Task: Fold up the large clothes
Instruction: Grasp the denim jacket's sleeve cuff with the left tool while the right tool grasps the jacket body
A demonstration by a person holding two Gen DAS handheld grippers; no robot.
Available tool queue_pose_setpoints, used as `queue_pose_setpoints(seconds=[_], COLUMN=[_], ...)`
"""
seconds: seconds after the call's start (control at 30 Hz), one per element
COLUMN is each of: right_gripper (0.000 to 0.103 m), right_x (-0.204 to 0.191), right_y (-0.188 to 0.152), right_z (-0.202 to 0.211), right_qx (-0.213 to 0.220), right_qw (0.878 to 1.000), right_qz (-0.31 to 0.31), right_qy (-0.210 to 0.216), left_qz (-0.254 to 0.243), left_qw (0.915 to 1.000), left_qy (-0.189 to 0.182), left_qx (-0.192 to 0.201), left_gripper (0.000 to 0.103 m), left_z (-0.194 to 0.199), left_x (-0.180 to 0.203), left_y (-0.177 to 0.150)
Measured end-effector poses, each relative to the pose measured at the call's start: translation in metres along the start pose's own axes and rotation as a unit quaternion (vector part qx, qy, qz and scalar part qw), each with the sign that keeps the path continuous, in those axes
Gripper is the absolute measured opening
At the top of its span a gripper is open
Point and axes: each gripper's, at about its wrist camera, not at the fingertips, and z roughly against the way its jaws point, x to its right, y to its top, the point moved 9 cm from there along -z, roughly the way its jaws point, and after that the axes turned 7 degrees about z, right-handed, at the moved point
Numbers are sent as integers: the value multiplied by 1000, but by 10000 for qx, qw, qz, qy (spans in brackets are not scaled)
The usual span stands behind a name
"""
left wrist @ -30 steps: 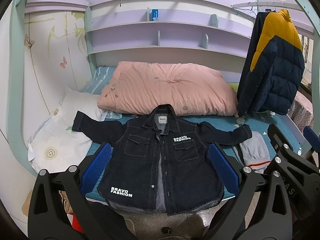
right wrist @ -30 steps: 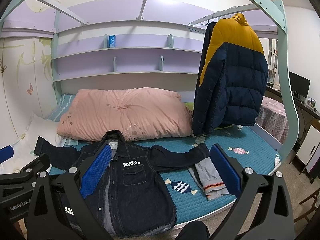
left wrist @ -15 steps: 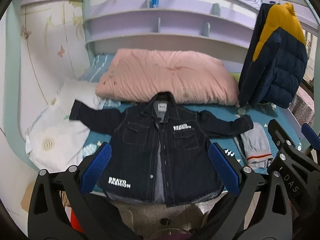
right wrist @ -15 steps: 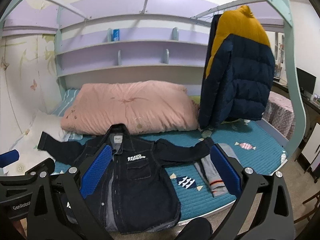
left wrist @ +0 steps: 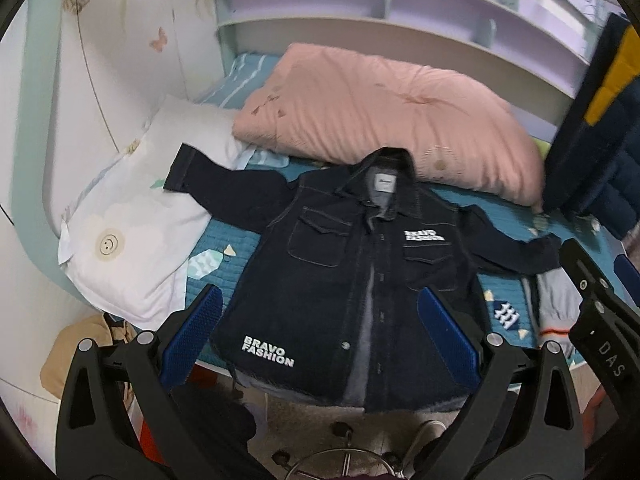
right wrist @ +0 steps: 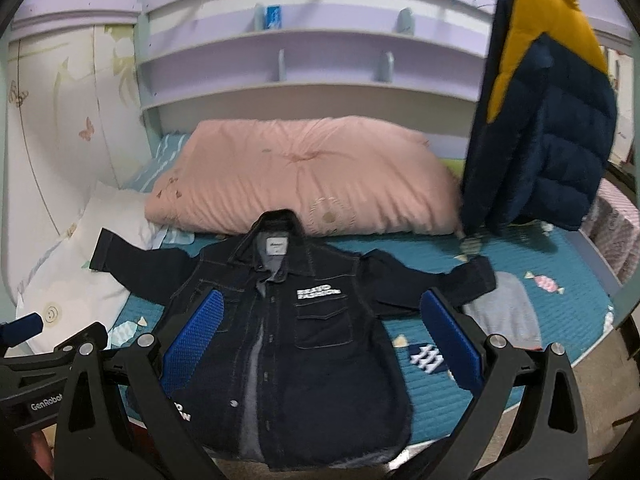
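Floor strip under the bed edge is mostly blocked by both tools' black frames; a chair base and a shoe toe show there in the left view, blurred. Left gripper (left wrist: 318, 336) is spread wide, blue pads apart, holding nothing, hovering just off the near bed edge. Right gripper (right wrist: 320, 340) same: released, empty, pads framing the jacket front.

Denim jacket (left wrist: 360, 280) lies face up on the teal bed cover (right wrist: 420, 252), front unbuttoned, sleeves spread to both sides, hem hanging over the near edge. Hem corners partly hidden behind the pads. Chest print is smeared in the right view; "BRAVO FASHION" reads fine in the left.

Its left-side sleeve cuff rests on the white pillow (left wrist: 132, 220). Its other cuff touches the grey garment (right wrist: 504, 316), whose near end is cut off by the right tool's finger.

Beyond the collar: pink duvet (right wrist: 304, 176), touching or just behind it, can't tell. Puffer jacket (right wrist: 548, 120) hangs at far right over the bed. Lilac shelves (right wrist: 320, 40) on the back wall. Bare teal cover lies right of the jacket body.
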Motion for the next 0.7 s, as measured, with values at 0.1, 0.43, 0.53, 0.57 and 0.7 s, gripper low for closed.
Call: queue_pose_setpoints(seconds=[0.1, 0.43, 0.53, 0.57, 0.7], right_gripper=[95, 95, 95, 95, 95], right_x=[-26, -134, -161, -171, -201], right_y=[9, 41, 50, 53, 57], right_z=[-30, -162, -195, -209, -259], right_qx=[-145, -628, -703, -740, -997], right_qw=[9994, 9904, 9880, 9868, 9834], right_qz=[186, 806, 947, 972, 1039], right_qy=[233, 933, 1001, 1059, 1104], left_qz=[147, 642, 806, 866, 988], left_qw=[9997, 9920, 9888, 9876, 9835], left_qy=[180, 1084, 1255, 1309, 1517], left_qx=[-121, -25, -59, -14, -17], left_gripper=[98, 98, 98, 98, 98], left_z=[-33, -161, -199, -214, -260], left_x=[-19, -117, -149, -163, -206], left_y=[14, 84, 104, 113, 136])
